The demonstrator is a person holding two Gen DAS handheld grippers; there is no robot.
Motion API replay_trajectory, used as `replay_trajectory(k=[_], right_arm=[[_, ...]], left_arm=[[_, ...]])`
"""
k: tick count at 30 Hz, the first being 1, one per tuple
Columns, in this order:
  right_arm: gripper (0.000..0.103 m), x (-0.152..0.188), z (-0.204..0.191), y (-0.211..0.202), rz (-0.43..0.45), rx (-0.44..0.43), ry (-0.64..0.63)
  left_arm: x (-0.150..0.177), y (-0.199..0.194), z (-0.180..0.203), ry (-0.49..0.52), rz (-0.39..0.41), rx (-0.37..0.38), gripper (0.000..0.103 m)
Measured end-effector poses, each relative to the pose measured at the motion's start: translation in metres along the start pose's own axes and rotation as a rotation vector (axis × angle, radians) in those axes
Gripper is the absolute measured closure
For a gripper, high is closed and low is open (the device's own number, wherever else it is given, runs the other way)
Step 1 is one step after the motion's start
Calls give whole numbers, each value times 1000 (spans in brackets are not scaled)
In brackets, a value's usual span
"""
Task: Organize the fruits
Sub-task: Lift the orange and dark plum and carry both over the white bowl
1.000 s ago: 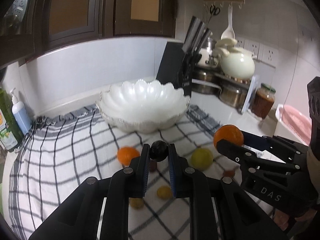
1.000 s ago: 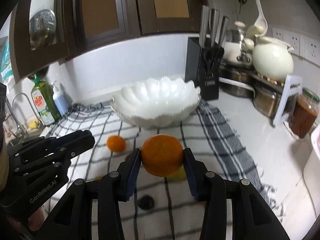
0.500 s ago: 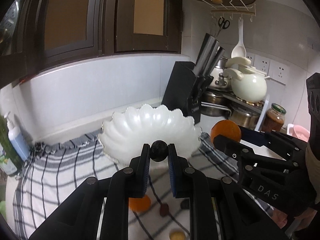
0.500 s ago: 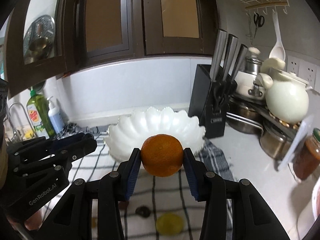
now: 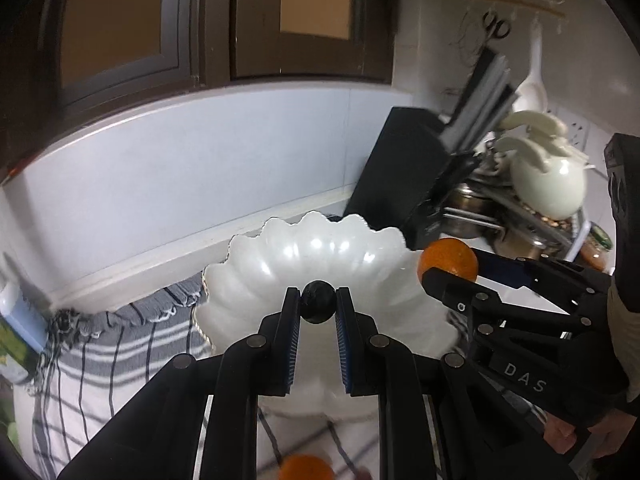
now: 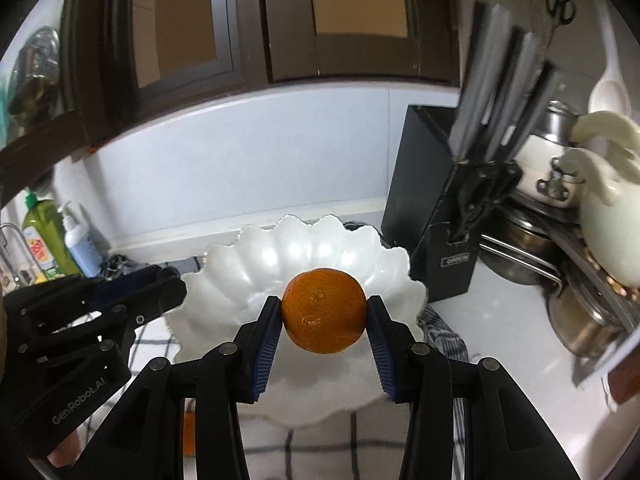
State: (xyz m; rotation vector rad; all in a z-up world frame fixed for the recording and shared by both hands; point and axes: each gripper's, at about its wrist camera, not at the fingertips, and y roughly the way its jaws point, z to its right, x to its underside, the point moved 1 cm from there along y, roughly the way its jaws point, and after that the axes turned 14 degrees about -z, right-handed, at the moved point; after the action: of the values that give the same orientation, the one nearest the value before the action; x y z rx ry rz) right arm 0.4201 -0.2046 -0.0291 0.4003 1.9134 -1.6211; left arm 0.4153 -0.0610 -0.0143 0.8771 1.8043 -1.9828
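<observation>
Left wrist view: left gripper [image 5: 318, 307] grasps a dark fruit [image 5: 318, 306] at frame centre, before the white bowl [image 5: 280, 256]. Right wrist view: right gripper [image 6: 323, 316] clamps an orange [image 6: 324, 310] at centre, in front of the bowl.

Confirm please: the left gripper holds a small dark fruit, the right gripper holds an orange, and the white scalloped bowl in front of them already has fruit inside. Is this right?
One detail is wrong. The white scalloped bowl is empty; both wrist views show only its bare inside. The rest stands: the left gripper holds the small dark fruit, and the right gripper holds the orange.
</observation>
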Motion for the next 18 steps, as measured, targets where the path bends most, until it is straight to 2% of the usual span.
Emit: replay_trajectory(k=[4,8,18], right_arm=[[59,-19,5,34,-78,-20,7],[59,-32,6,64,-139,8,1],[59,-43,12,129,-298,62,-29]], left_arm=[[-19,28,-10,-15,-64,-1,85],[-33,59,-18,-13,-140,-17,84],[-41,126,-33,-49,-302,-8,84]])
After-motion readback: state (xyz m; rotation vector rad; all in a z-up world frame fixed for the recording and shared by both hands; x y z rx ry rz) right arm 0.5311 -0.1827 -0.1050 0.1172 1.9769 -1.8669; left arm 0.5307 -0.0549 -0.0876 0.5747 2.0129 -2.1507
